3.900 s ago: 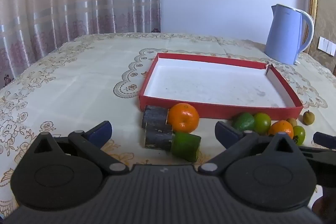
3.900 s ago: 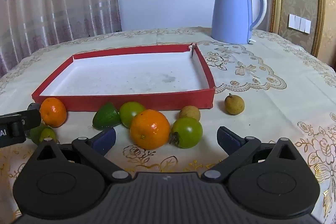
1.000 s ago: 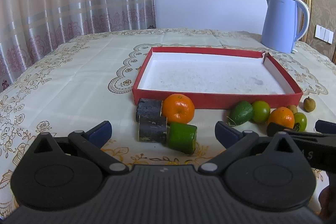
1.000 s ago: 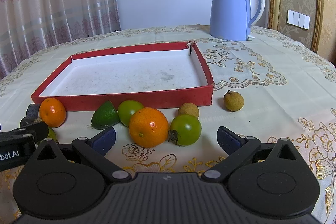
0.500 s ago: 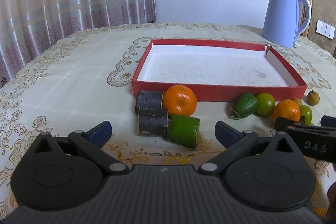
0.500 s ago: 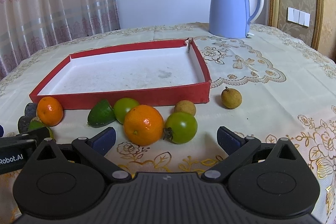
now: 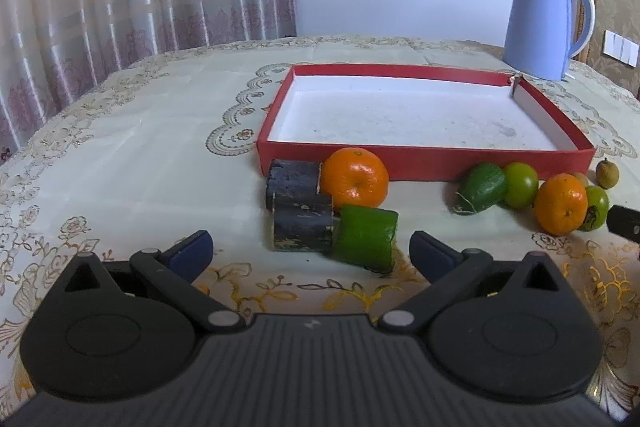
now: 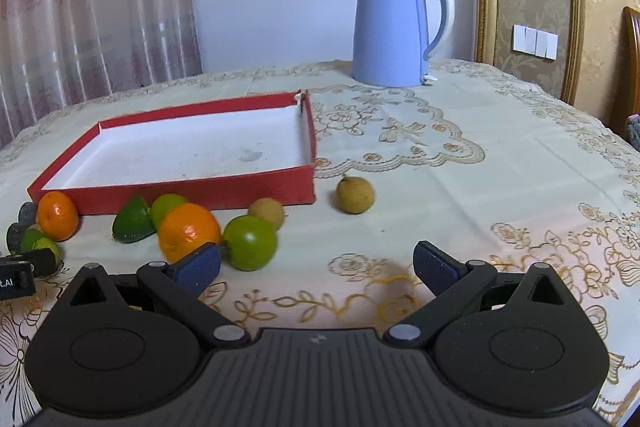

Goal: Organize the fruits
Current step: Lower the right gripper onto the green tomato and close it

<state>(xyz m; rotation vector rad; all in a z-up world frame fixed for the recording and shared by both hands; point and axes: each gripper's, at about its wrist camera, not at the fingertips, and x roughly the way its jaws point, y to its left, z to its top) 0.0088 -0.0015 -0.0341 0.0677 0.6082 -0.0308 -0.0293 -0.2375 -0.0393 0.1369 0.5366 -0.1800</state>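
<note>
Left wrist view: left gripper spread wide, empty, over the embroidered cream tablecloth; two dark cylinders, a green cylinder and a small orange mandarin lie against the shallow red cardboard tray's near wall. Right wrist view: right gripper spread wide, empty; a larger orange mandarin, round green fruit and two brown longans sit outside the tray's near right corner.

Wide-open right tool near green fruit, red tray behind

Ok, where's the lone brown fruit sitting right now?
In the right wrist view the brown fruit lies on the tablecloth, apart from the others, just right of the red tray's near right corner; the kettle stands far behind it.
</note>
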